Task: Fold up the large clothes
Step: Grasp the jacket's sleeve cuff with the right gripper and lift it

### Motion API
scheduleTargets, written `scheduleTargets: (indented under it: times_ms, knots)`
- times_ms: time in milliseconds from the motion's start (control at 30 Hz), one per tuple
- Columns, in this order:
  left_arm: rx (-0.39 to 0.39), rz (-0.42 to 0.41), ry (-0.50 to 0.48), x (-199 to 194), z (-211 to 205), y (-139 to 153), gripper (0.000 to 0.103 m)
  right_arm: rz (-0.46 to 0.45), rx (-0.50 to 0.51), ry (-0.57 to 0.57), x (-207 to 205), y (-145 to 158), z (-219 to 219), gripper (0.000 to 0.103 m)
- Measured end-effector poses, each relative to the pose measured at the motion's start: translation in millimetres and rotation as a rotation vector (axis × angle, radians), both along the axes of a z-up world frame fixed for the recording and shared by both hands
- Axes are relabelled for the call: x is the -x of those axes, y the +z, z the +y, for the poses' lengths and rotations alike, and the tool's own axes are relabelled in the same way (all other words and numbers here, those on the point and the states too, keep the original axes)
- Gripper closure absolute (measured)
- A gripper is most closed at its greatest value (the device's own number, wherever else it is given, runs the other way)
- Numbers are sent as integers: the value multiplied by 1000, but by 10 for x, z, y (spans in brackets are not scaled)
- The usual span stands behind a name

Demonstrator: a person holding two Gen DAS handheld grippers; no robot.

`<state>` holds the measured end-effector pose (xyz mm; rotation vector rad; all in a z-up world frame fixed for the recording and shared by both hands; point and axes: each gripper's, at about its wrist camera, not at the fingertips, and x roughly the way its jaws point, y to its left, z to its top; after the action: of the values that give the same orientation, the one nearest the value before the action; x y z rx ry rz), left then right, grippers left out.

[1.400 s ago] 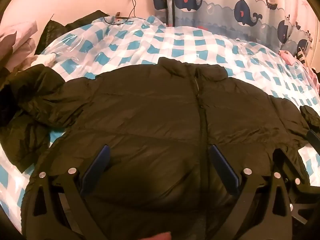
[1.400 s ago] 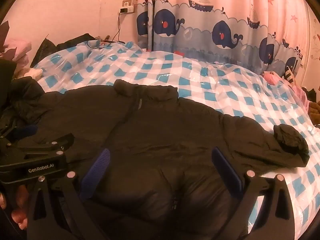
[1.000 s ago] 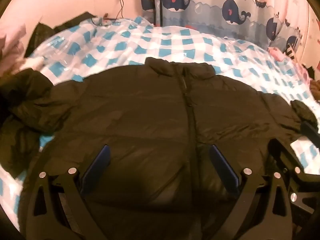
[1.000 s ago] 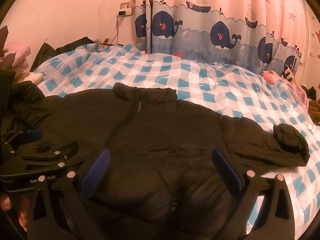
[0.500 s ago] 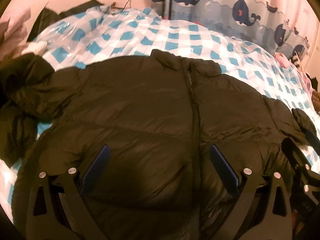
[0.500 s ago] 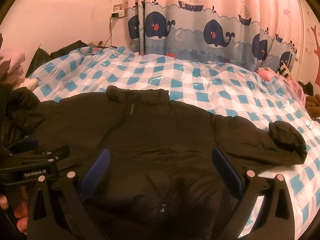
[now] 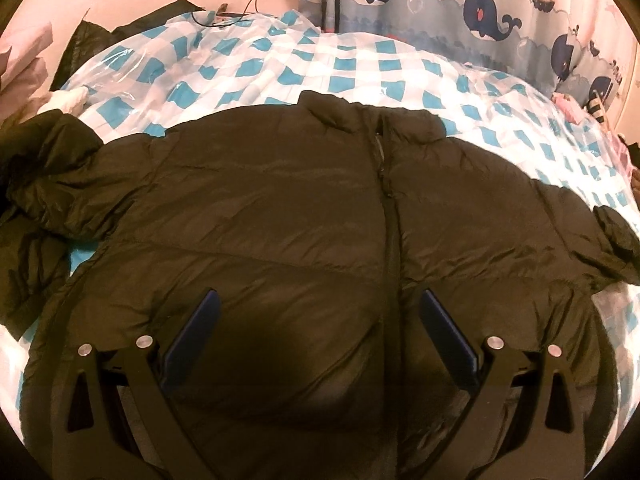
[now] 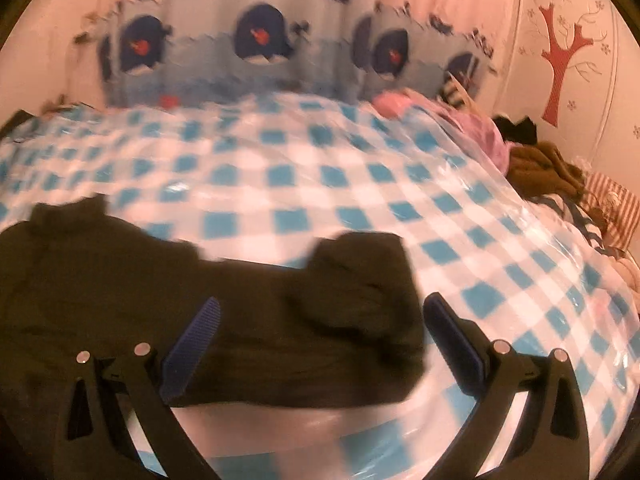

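Observation:
A large black puffer jacket [image 7: 304, 216] lies flat, front up and zipped, on the blue-and-white checked bed cover [image 7: 360, 64]. Its sleeves spread to both sides. My left gripper [image 7: 318, 320] is open and empty, hovering over the jacket's lower front beside the zip. My right gripper [image 8: 320, 328] is open and empty, over the right sleeve [image 8: 320, 304], whose cuff end [image 8: 360, 256] lies between the fingers in view. The right wrist view is motion-blurred.
Dark clothes [image 7: 28, 240] are heaped at the bed's left edge. Pink, brown and striped items [image 8: 552, 168] lie along the right edge. A whale-print curtain [image 8: 260, 48] and walls stand behind the bed. A cable [image 7: 224, 20] lies at the far left corner.
My right gripper has swung quickly to the right, from over the jacket's body to over the right sleeve. My left gripper has stayed over the lower front, and the right gripper has left its view.

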<state>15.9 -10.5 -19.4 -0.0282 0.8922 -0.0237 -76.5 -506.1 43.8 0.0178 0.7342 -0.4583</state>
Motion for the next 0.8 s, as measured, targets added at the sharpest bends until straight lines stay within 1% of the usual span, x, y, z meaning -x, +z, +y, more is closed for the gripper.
scheduleTargets:
  times_ms: [100,167,233,267,333,433,467,500,533,567,600,667,733,767,800]
  knots:
    - [-18,5,-2,-21,-34,-35,8,64,47,31,-122,-148,-126,5]
    - [-32,3,2,-29,-43,-48,8,108,96,82,-198,-272,-80,5]
    - [-39,1,4,-36,-51,-61,8,136,146,109,-278,-382,-63,5]
    - [-40,1,5,-37,-52,-68,8,164,189,121,-342,-460,-46,5]
    - [-42,2,4,-41,-56,-79,8,197,247,118,-468,-583,-67,5]
    - [-46,0,1,-50,-64,-83,8,270,254,98,-664,-777,-237,5]
    - [-49,0,0,-54,-68,-88,8,308,231,97,-732,-873,-334,5]
    - [-52,1,1,-59,-72,-94,8,325,203,97,-763,-916,-407,7]
    - [-51,2,0,-62,-71,-97,8,329,176,89,-777,-937,-485,26]
    - [-50,3,-1,-62,-68,-98,8,326,129,62,-772,-940,-604,68]
    - [-50,3,-1,-60,-68,-103,8,308,67,39,-750,-900,-706,79]
    - [-51,1,-1,-62,-69,-103,8,213,-111,-25,-615,-766,-1013,85]
    - [-50,4,-2,-62,-65,-103,8,121,-240,-77,-451,-659,-1270,86]
    - [-50,3,-1,-62,-65,-102,8,30,-354,-125,-267,-584,-1498,87]
    - [-49,2,0,-65,-63,-100,8,-33,-427,-161,-134,-501,-1648,87]
